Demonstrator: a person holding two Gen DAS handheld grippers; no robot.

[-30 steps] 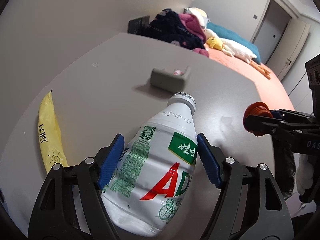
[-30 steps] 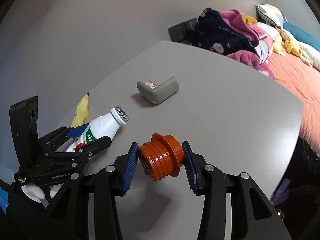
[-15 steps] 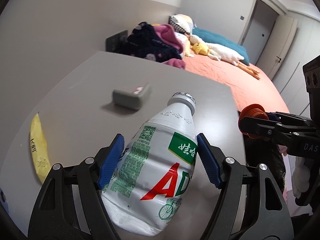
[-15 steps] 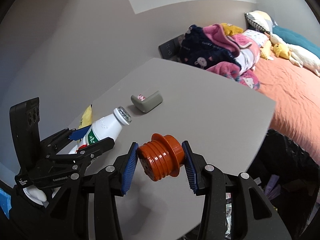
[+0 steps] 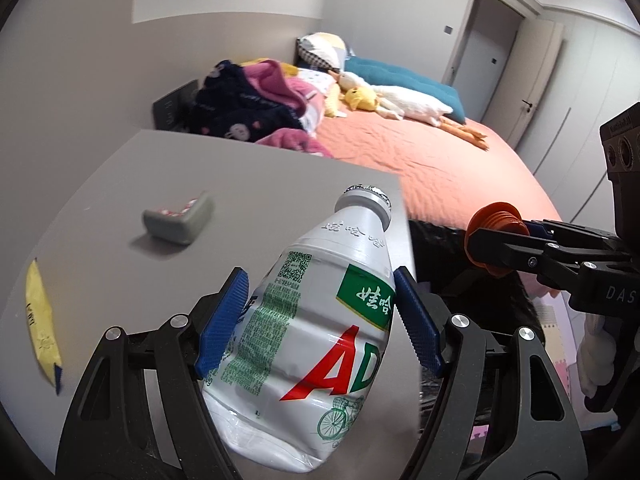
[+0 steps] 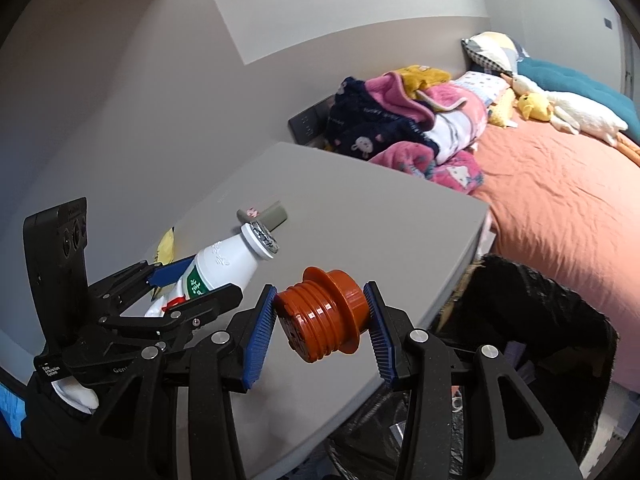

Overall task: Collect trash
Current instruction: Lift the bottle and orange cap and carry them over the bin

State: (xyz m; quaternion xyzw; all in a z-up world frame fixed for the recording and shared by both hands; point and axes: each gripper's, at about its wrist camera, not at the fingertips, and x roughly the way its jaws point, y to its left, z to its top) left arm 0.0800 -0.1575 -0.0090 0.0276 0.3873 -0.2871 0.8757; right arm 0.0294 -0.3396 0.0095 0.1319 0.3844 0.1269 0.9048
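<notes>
My left gripper is shut on a white plastic drink bottle with a green and red label, held above the grey table near its right edge. In the right wrist view the same bottle pokes out of the left gripper at the left. My right gripper is shut on an orange ribbed cap, held over the table's near corner. The cap also shows at the right of the left wrist view. A black trash bag stands open just beyond the table edge.
A grey corner guard and a yellow wrapper lie on the table. Beyond the table is a bed with an orange sheet, a heap of blankets and plush toys. A door is in the far wall.
Both grippers have moved right and up with their loads, away from the table's middle toward its edge. The black trash bag has come into view below the right gripper.
</notes>
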